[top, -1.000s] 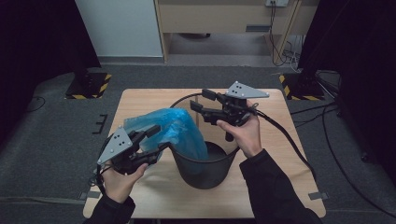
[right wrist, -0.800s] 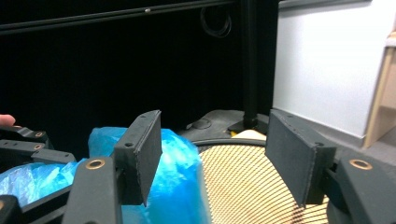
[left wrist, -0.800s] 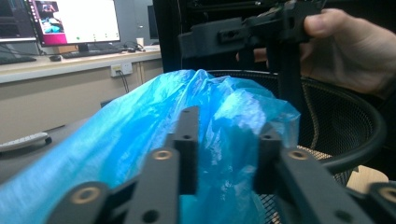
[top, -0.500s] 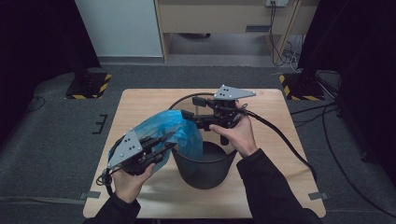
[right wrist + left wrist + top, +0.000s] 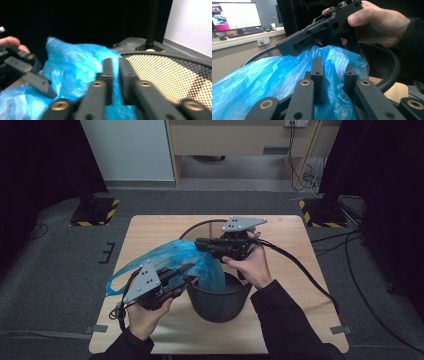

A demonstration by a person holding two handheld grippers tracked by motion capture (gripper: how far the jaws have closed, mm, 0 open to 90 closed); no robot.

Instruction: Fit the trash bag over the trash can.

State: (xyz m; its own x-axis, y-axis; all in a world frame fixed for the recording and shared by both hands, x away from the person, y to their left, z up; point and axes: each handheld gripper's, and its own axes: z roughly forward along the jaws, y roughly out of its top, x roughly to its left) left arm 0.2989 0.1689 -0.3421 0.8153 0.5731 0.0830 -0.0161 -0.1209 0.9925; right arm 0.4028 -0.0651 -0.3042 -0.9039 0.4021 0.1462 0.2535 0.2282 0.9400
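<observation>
Two tools over a wooden table (image 5: 150,232): right tool (image 5: 199,243) pinches blue bag (image 5: 200,262); left tool (image 5: 191,272) part-open.

The right gripper (image 5: 113,62) jaws have just closed on the blue bag (image 5: 175,257).

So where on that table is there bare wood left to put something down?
The table is bare along its far edge behind the mesh bin, at the far left corner, and down the right side beside the cable. The near edge in front of the bin is free too. The middle is crowded: the blue bag, left gripper and right gripper.
</observation>
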